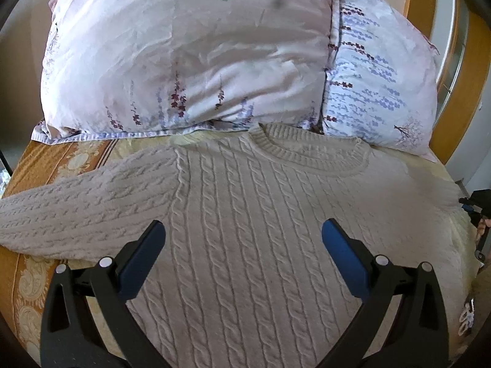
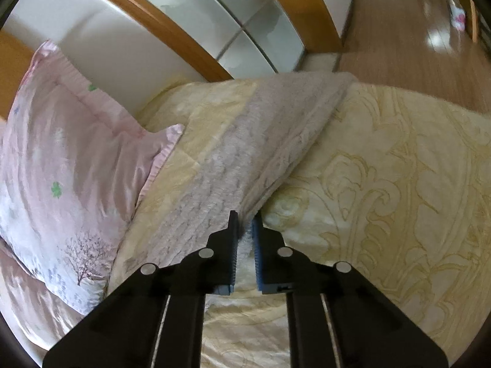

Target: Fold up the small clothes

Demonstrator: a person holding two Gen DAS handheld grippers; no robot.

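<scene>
Sweater: a pale beige cable-knit sweater (image 1: 245,214) lies flat on the bed, front up, neckline towards the pillows, one sleeve stretched out to the left edge.
Left hand-held gripper (image 1: 242,239): hovering over the sweater's chest, blue-padded jaws spread wide, nothing between them.
Right hand-held gripper (image 2: 244,230): jaws pinched nearly together on the sweater's other sleeve (image 2: 254,153), which runs away from the tips across the bed; the frame is blurred, so the grip looks firm but is hard to judge exactly.
Bed: a cream and gold bedspread with a scrolling leaf pattern (image 2: 399,199) under everything.
Behind the collar: two pink satin pillows with purple flower sprigs (image 1: 190,55), touching the neckline.
Further out: a curved wooden headboard (image 2: 172,27), mirrored wardrobe panels (image 2: 245,24), glossy wooden floor (image 2: 408,40).
Writing: none readable.
</scene>
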